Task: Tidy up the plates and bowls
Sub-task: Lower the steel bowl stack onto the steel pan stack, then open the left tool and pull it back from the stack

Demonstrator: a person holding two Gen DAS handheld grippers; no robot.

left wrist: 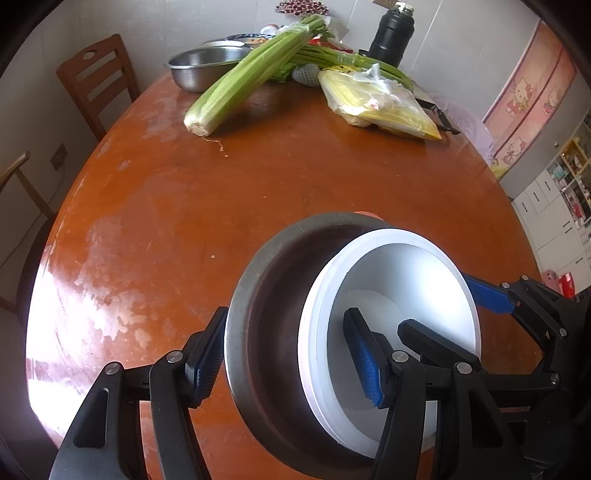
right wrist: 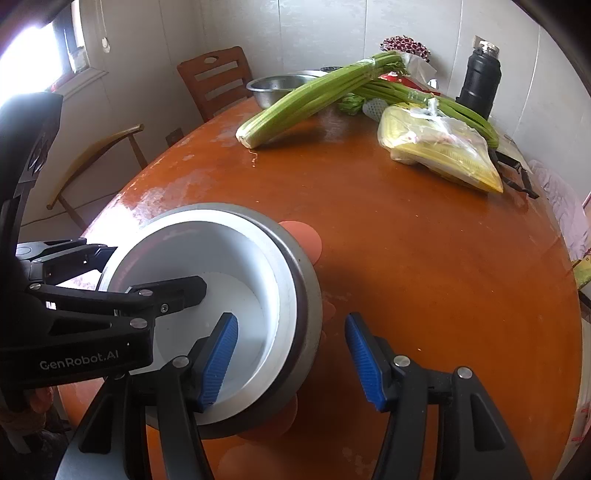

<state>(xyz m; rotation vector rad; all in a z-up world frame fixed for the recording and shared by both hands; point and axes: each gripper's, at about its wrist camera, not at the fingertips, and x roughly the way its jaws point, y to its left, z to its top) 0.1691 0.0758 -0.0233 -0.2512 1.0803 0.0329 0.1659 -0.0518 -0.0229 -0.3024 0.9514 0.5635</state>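
A white bowl (left wrist: 424,280) (right wrist: 221,258) sits tilted inside a steel bowl (left wrist: 266,332) (right wrist: 310,295) at the near side of the round wooden table (left wrist: 258,177). My left gripper (left wrist: 285,312) (right wrist: 159,267) is shut across both bowls, one pad on the steel bowl's outer wall and the other inside the white bowl. My right gripper (right wrist: 291,317) (left wrist: 436,301) straddles the opposite rim. Its left finger is inside the white bowl. Its right finger stands outside the steel wall with a strip of table showing between them. A flat salmon-coloured thing (right wrist: 306,240) peeks out from under the steel bowl.
At the far side lie a celery bunch (left wrist: 243,81), a large steel basin (left wrist: 203,66), a yellow bag in clear plastic (left wrist: 376,103) and a black flask (left wrist: 391,35). A wooden chair (left wrist: 96,81) stands at the far left. White cabinets (left wrist: 554,221) are on the right.
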